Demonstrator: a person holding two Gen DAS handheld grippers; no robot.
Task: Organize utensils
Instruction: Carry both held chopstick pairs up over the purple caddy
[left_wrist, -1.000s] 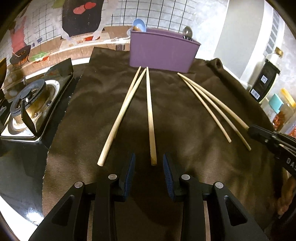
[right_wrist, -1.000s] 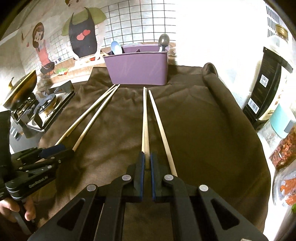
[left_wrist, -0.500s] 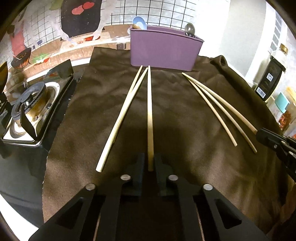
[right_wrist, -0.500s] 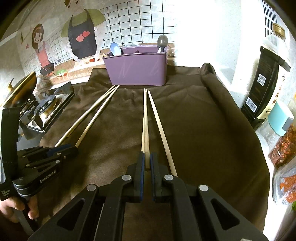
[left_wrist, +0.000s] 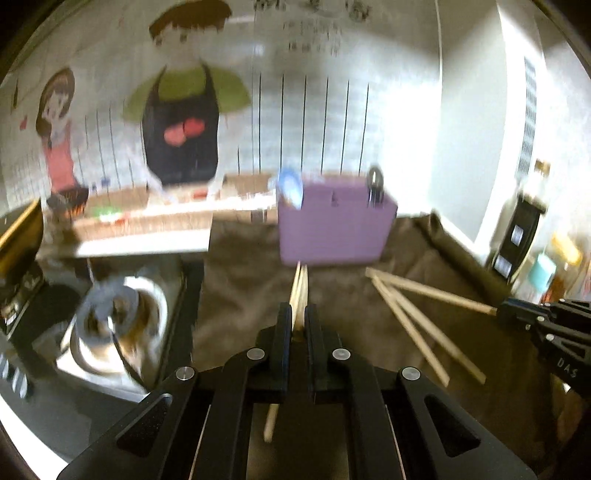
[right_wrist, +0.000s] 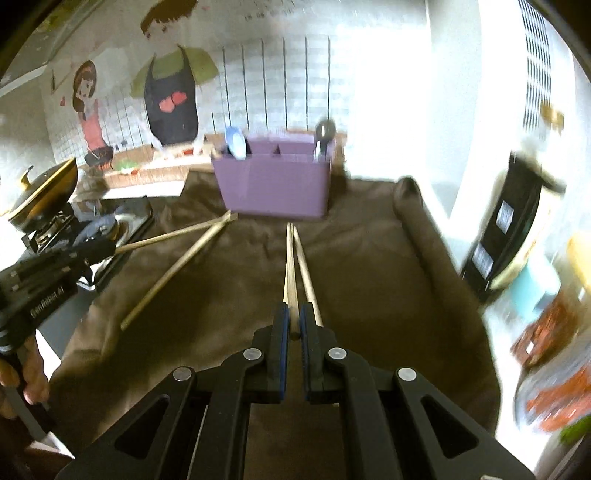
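Observation:
A purple utensil caddy (left_wrist: 334, 229) (right_wrist: 275, 184) stands at the back of a brown cloth (left_wrist: 240, 295) (right_wrist: 369, 258), with a blue spoon and a metal spoon in it. My left gripper (left_wrist: 298, 325) is shut on a wooden chopstick (left_wrist: 301, 291), lifted and pointing at the caddy; another chopstick (left_wrist: 270, 424) lies on the cloth below. My right gripper (right_wrist: 291, 325) is shut on a chopstick (right_wrist: 289, 273), lifted off the cloth, with one more (right_wrist: 306, 280) lying beside it. Each gripper shows in the other's view, at the right edge (left_wrist: 517, 314) and the left edge (right_wrist: 99, 247).
A gas stove (left_wrist: 110, 317) (right_wrist: 92, 225) sits left of the cloth, with a gold-lidded pot (right_wrist: 40, 192) behind it. Dark bottles and jars (left_wrist: 524, 229) (right_wrist: 517, 221) stand along the right edge. Two more chopsticks (left_wrist: 424, 332) lie on the cloth.
Both grippers have lifted and tilted up with their chopsticks, so the wall and caddy now fill the views. The current frames are blurred by motion.

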